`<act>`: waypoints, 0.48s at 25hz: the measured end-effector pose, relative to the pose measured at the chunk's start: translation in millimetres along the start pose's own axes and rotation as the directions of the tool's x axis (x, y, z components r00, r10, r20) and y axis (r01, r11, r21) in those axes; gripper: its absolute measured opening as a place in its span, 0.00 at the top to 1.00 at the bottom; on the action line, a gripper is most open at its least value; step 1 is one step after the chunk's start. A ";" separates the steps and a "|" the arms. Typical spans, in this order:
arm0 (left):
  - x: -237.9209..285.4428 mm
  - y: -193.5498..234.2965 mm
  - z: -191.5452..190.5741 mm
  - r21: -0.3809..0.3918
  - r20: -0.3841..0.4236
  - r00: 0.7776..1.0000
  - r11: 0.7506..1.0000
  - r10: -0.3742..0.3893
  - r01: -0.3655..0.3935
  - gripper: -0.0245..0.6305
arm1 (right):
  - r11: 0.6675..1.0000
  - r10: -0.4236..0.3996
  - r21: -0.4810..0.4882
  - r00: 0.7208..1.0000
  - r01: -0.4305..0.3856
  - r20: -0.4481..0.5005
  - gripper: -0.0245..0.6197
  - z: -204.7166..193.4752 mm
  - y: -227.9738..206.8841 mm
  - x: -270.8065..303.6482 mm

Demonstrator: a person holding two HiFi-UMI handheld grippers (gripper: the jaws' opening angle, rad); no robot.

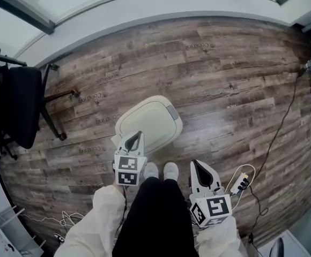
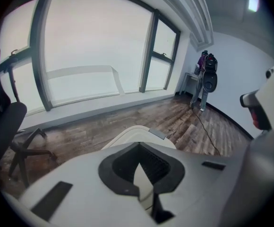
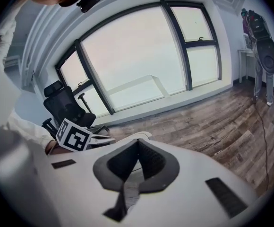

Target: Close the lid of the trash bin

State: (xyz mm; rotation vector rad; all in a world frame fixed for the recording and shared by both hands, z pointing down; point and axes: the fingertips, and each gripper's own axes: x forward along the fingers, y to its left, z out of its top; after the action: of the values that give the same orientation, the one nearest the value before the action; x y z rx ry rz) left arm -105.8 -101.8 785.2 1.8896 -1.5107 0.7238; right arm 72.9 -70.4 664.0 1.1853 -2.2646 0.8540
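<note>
Trash bin lid (image 1: 147,122): down, flat.
Left gripper (image 1: 138,136): jaws pressed together, empty, at lid's near edge.
Right gripper (image 1: 195,165): jaws together, empty.

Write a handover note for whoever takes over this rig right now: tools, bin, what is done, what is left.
Left tool: shut, empty, above the near edge of the trash bin lid.
Right tool: shut, empty, off to the bin's right, over the floor.
Bin stands just ahead of the person's shoes.
Done: lid looks flat down.
Left: only check that it sits fully shut.
</note>
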 end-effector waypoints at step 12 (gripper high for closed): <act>-205.7 14.3 87.5 -0.150 0.181 0.971 0.980 0.156 -0.129 0.96 | 0.993 0.078 -0.094 0.995 -0.071 0.066 0.93 90.4 79.9 -72.6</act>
State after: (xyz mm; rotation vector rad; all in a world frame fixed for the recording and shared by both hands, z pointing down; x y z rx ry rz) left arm -157.4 -36.1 577.3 1.8023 -1.7841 0.4957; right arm 35.7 -57.0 528.8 1.1121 -2.3908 0.7377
